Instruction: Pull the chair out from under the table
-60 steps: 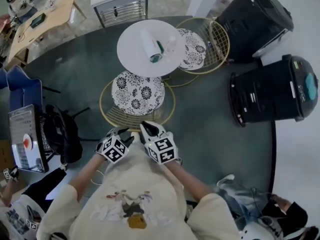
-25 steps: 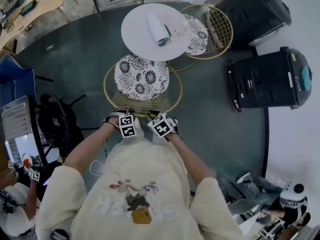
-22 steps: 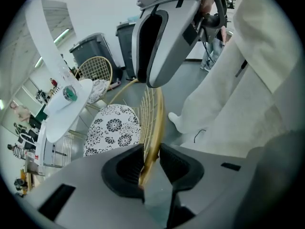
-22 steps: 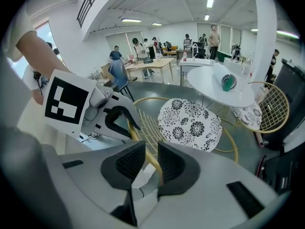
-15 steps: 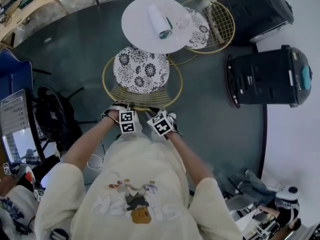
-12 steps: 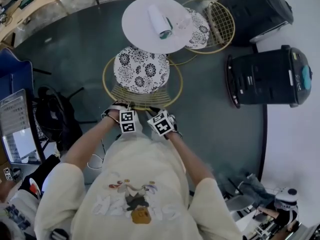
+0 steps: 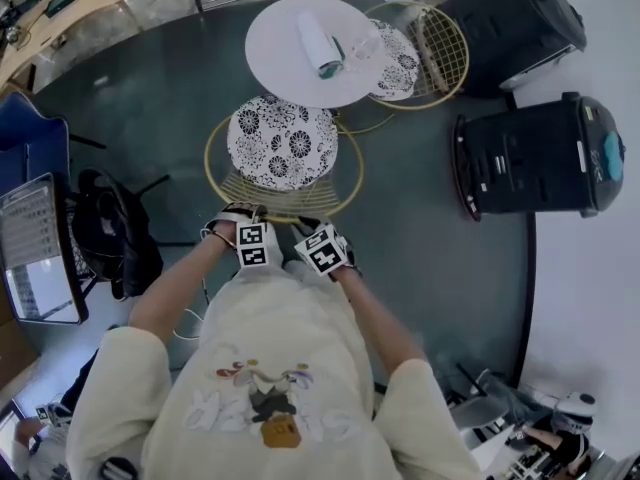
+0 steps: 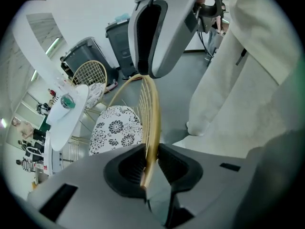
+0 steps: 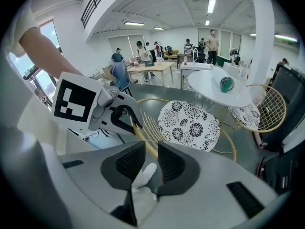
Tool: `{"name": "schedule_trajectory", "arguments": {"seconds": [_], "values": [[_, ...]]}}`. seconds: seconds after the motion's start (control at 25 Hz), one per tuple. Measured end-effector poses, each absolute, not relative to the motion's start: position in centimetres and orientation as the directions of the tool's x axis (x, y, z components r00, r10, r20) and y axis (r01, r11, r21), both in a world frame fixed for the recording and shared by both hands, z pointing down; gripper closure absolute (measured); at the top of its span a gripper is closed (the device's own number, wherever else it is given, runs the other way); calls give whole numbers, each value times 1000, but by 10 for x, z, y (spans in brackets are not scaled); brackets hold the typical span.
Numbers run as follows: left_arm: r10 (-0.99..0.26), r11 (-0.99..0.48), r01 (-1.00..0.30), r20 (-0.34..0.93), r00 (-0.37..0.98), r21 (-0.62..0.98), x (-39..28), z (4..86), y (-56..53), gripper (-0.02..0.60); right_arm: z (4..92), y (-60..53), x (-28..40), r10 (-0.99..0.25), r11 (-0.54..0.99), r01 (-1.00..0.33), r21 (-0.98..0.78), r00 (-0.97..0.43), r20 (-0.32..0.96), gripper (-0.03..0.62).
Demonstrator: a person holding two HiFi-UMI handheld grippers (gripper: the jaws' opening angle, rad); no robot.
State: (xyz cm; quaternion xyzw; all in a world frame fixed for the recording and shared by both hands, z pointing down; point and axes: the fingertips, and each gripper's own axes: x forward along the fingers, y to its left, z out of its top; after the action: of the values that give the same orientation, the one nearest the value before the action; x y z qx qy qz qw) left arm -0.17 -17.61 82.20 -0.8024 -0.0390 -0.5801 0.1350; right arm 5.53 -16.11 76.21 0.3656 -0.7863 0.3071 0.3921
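Head view, looking down: chair (image 7: 283, 148) with a flower seat, parked right by the round white table (image 7: 310, 36), far side of the seat just at the table's edge. Not pulled out yet, by the look of it. Both grippers down on the near side, side by side on the gold rim (image 7: 285, 208) of the chair's back.

For a good pull:
- Hold tight with both sides before moving anything.
- Pull straight back toward the body, both hands together at the same speed, so no twisting.
- Go slow and keep low, so no tipping and no legs catching on the floor.
- Watch that thin rim. Likely slippery, so squeeze first, then pull.
- Mind the table too. No bumping, because of the white thing (image 7: 318, 43) lying on top.
- Leave room behind for a step back.

Left gripper (image 7: 252, 245): jaws partly closed and pinched on the gold rim. Thin gold wire squeezed between the two dark pads (image 8: 125, 168), seen clearly in the left gripper view. Nothing else touched.

Right gripper (image 7: 322, 251): jaws nearly together too. Same gold rim running in between its pads (image 9: 131, 160). Looks pinched there, just beside the left one, a little farther along the rim.
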Motion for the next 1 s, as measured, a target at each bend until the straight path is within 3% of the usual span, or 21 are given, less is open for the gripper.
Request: {"name": "schedule_trajectory", "arguments": {"seconds": [1.0], "values": [[-111,-979,132,950,291,-155,-45,825,-26,497,746,6,48,-356,543,-809,-225,-464,811,517]]}}
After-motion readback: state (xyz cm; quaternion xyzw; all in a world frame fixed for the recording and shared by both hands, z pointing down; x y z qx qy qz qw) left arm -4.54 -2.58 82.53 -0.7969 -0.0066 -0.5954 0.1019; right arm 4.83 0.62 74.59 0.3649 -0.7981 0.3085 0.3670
